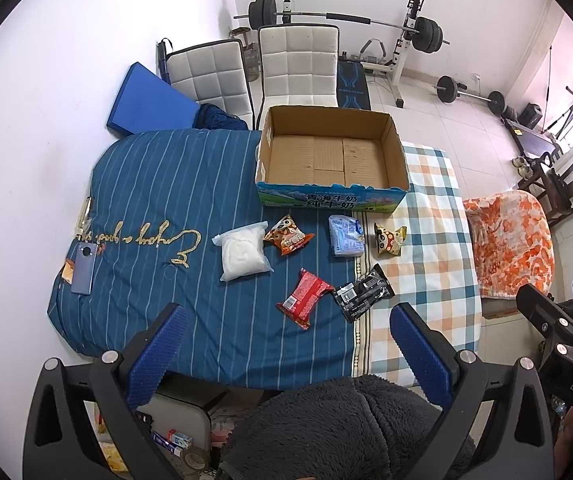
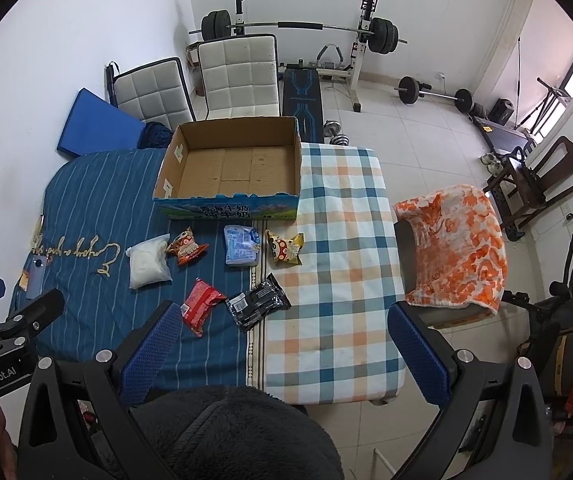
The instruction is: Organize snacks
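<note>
An empty cardboard box (image 1: 394, 148) (image 2: 296, 160) stands at the table's far side. In front of it lie several snacks: a white bag (image 1: 244, 254) (image 2: 147, 266), an orange packet (image 1: 288, 236) (image 2: 186, 247), a pale blue packet (image 1: 345, 236) (image 2: 239, 245), a yellow packet (image 1: 389, 239) (image 2: 285, 249), a red packet (image 1: 303, 298) (image 2: 199, 305) and a black packet (image 1: 363, 292) (image 2: 257, 305). My left gripper (image 1: 286, 344) is open, held high over the near table edge. My right gripper (image 2: 282, 348) is open too, above the checked cloth, holding nothing.
The table wears a blue striped cloth (image 1: 158, 208) and a checked cloth (image 2: 338, 240). A phone (image 1: 83, 267) lies at the left edge. Two white chairs (image 1: 298, 64) and a weight bench (image 2: 302, 100) stand behind. An orange-patterned covered seat (image 2: 454, 244) is at right.
</note>
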{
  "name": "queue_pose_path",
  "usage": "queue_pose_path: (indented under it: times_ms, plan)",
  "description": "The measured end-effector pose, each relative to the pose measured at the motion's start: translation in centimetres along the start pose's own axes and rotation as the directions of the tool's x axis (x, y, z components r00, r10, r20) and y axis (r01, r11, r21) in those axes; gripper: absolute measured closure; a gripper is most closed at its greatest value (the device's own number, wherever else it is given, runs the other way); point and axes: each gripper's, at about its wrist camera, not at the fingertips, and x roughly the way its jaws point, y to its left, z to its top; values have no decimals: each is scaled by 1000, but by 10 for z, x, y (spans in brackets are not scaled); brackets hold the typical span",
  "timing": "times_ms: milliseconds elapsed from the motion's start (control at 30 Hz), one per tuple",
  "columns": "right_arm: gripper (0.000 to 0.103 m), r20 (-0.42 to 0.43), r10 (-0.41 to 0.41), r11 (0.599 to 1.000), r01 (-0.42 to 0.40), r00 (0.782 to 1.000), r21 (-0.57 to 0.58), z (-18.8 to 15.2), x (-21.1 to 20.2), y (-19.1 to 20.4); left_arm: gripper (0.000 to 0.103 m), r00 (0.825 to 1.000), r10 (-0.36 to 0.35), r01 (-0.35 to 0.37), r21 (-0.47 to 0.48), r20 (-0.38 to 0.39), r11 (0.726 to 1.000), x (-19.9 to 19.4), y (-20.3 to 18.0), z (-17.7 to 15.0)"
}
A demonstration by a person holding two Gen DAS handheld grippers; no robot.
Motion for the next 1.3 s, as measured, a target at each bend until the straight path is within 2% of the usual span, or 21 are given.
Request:
queue_pose_path:
  times_ms: [1000,1133,1300]
  plan:
    - [0,-1,7,1000,-7,1000,3,-5,-3,6,0,1000,0,0,-20,-16,1000,0,3,-13]
    - [0,-21,26,999,-26,999,30,-8,11,0,0,999,41,-40,-33,25,999,10,9,-2]
    - [0,-100,42,996,-34,994,82,-4,65,-8,0,998,68,-68,-37,-1,997,54,16,7]
